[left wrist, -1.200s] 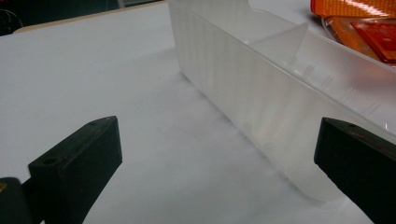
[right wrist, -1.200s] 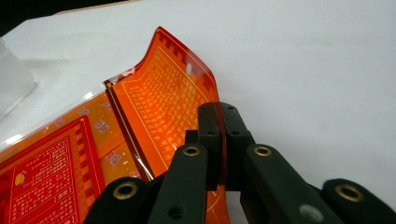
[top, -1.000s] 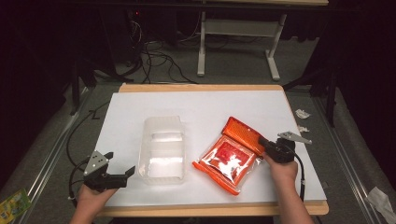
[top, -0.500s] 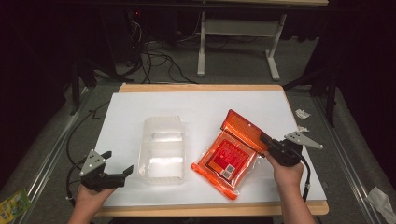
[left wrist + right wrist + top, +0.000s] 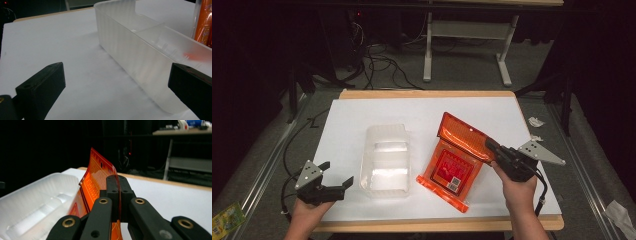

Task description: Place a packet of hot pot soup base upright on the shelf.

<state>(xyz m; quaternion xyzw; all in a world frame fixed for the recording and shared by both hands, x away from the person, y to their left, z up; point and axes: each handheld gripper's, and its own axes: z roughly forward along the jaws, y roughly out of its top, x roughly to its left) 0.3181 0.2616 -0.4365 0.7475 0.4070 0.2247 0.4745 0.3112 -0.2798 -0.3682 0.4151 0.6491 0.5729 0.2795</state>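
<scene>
Glossy orange plastic pouch (image 5: 457,162); frosted, translucent plastic tray (image 5: 385,160); matt white surface (image 5: 352,120) with wood edge; matt black jaws.

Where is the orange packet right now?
In the high view, the orange packet sits right of the clear plastic tray, its upper edge pinched by the right gripper.

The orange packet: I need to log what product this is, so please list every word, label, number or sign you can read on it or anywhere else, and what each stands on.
Nothing reads clearly enough to quote.
orange packet: a red printed panel and a white barcode label, both too small and blurred to read.
Its top flap, held shut in the right gripper: a fine printed pattern, no legible words.
clear plastic tray: no text visible.
</scene>
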